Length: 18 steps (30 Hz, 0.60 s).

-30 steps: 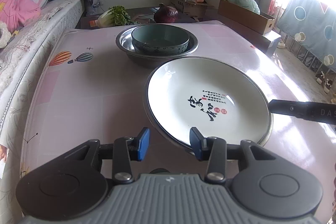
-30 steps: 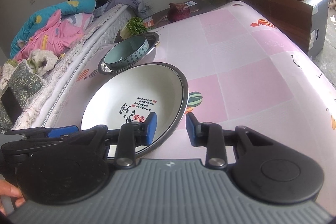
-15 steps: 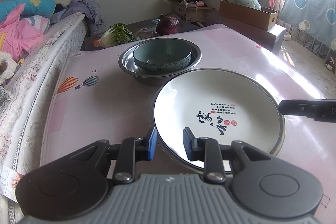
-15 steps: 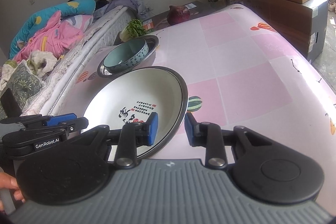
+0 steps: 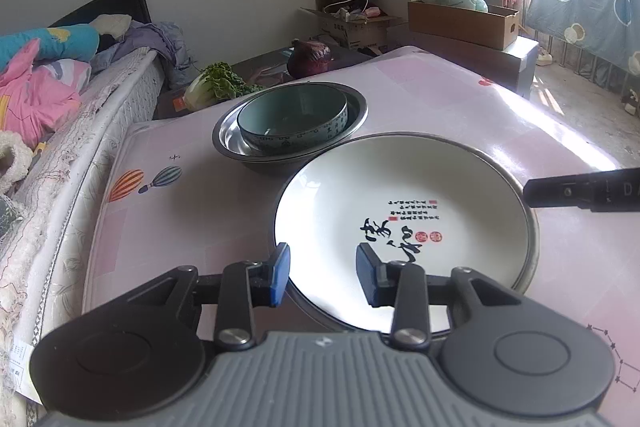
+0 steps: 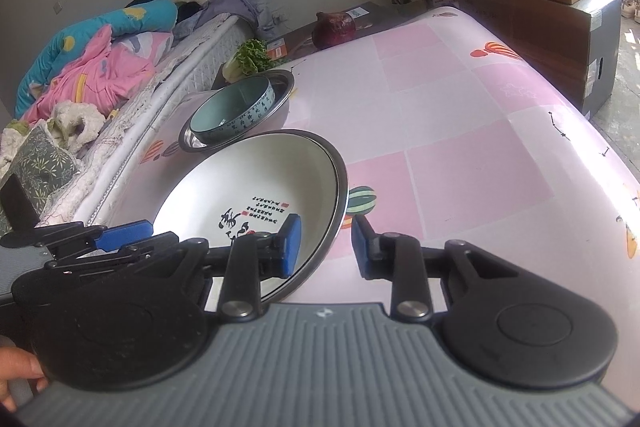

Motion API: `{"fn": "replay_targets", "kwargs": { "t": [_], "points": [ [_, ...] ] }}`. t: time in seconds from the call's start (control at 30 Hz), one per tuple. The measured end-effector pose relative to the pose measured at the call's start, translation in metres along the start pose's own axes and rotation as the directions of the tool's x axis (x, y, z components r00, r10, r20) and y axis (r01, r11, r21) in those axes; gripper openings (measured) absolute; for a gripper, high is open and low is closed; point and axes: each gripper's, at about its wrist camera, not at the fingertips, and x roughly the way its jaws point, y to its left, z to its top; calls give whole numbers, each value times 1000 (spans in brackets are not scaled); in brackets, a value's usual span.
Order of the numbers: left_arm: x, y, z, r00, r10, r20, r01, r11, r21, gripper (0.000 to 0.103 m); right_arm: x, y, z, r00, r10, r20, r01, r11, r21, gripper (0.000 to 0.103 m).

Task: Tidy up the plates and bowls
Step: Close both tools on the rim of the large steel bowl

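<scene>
On the pink desk (image 5: 168,211), the left tongs (image 5: 322,273), clenched narrower half a second ago, are opening astride the white plate's (image 5: 404,227) near rim, pads clear of it. Right tongs (image 6: 326,243) stay part-open across its right rim, ungripped. Behind sits the teal bowl (image 5: 292,121) inside a steel basin (image 5: 356,107).

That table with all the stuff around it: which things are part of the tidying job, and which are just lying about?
Part of the job:
- white plate
- teal bowl
- metal basin holding the bowl

Just lying about:
- red cabbage
- leafy greens
- cardboard boxes
- bedding
</scene>
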Motion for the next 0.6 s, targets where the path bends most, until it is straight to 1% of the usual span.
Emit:
{"fn": "replay_targets", "kwargs": {
  "t": [0.07, 0.13, 0.17, 0.23, 0.3, 0.4, 0.6],
  "points": [
    [5, 0, 2, 1000, 16, -19, -16, 1000, 4, 43, 1, -1, -1, 1000, 4, -4, -4, 1000, 5, 27],
    [12, 1, 3, 999, 7, -39, -7, 1000, -3, 44, 3, -1, -1, 1000, 7, -8, -7, 1000, 6, 27],
    [13, -1, 3, 999, 12, -36, -12, 1000, 2, 46, 4, 0, -2, 1000, 8, -9, -8, 1000, 7, 27],
    [15, -4, 3, 999, 21, -35, -20, 1000, 19, 47, 4, -1, -2, 1000, 10, -12, -10, 1000, 9, 27],
    [15, -6, 3, 999, 16, -36, -16, 1000, 17, 54, 5, 0, -3, 1000, 12, -14, -12, 1000, 9, 27],
    [16, -9, 2, 999, 27, -33, -26, 999, 35, 55, 5, -1, -3, 1000, 15, -16, -14, 1000, 11, 27],
    [18, -11, 3, 999, 22, -38, -20, 999, 34, 58, 7, 0, -2, 1000, 19, -18, -18, 1000, 8, 27]
  ]
}}
